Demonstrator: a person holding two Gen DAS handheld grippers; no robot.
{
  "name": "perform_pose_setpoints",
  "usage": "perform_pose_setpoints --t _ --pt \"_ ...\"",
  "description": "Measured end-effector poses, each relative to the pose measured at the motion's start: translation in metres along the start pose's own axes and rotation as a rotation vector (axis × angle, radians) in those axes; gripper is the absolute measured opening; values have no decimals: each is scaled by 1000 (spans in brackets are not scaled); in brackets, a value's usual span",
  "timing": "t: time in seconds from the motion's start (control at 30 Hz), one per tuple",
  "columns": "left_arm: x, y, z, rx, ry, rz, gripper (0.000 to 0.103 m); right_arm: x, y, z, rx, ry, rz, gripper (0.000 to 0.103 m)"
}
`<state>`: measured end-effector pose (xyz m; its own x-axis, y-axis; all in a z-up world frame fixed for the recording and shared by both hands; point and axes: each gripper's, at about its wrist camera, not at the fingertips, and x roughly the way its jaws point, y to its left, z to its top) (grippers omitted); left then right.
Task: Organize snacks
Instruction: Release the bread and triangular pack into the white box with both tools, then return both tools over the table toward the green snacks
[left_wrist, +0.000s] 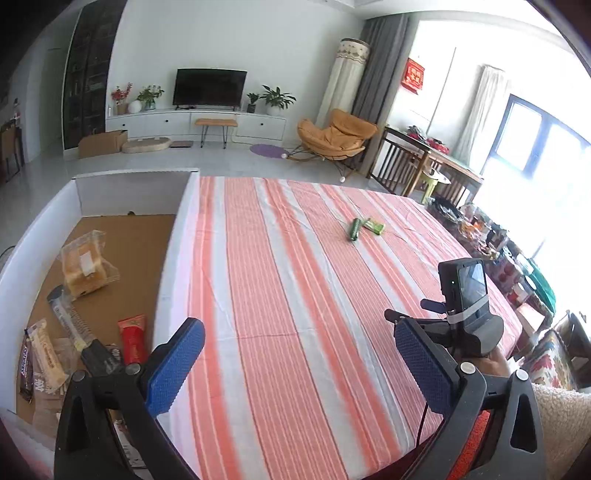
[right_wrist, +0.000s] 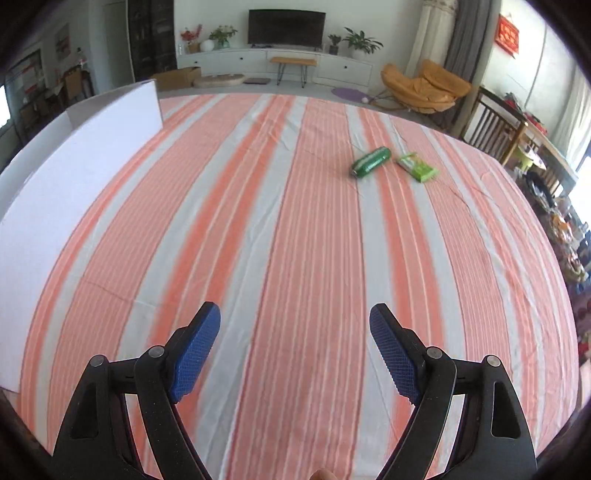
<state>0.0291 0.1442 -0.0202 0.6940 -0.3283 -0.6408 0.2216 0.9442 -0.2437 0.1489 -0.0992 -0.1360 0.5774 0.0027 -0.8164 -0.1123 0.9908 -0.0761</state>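
Snacks left on the striped desk (right_wrist: 288, 221) are a dark green tube (right_wrist: 370, 162) and a light green packet (right_wrist: 417, 167), far ahead. Both hand-held grippers, left (left_wrist: 299, 363) and right (right_wrist: 295, 349), gape empty; approach low, straddling the tube crosswise, then carry it to the white box (left_wrist: 177, 236).

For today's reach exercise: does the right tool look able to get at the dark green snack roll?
Probably yes: the right tool is open and empty, and only bare striped cloth lies before the dark green snack roll.
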Motion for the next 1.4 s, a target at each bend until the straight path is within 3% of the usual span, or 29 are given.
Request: perform_pose_setpoints --t 0.13,0.27,0.37,0.47,0.6,1.4 --pt "68 -55 -16 113 100 -42 102 2 -72 -28 172 -15 -77 86" --pt "143 -79 -27 199 171 47 102 1 -108 -37 247 -47 -115 86" --pt "186 -75 -26 172 206 75 102 -1 -122 -39 286 -57 -110 86" --pt "218 -69 -25 167 222 147 102 5 -121 -34 285 -61 -116 87" --pt "226 -60 -25 152 215 193 103 8 -120 -42 284 -65 -115 87" --pt "223 -57 -28 153 215 193 103 7 -121 -48 283 -68 -117 87"
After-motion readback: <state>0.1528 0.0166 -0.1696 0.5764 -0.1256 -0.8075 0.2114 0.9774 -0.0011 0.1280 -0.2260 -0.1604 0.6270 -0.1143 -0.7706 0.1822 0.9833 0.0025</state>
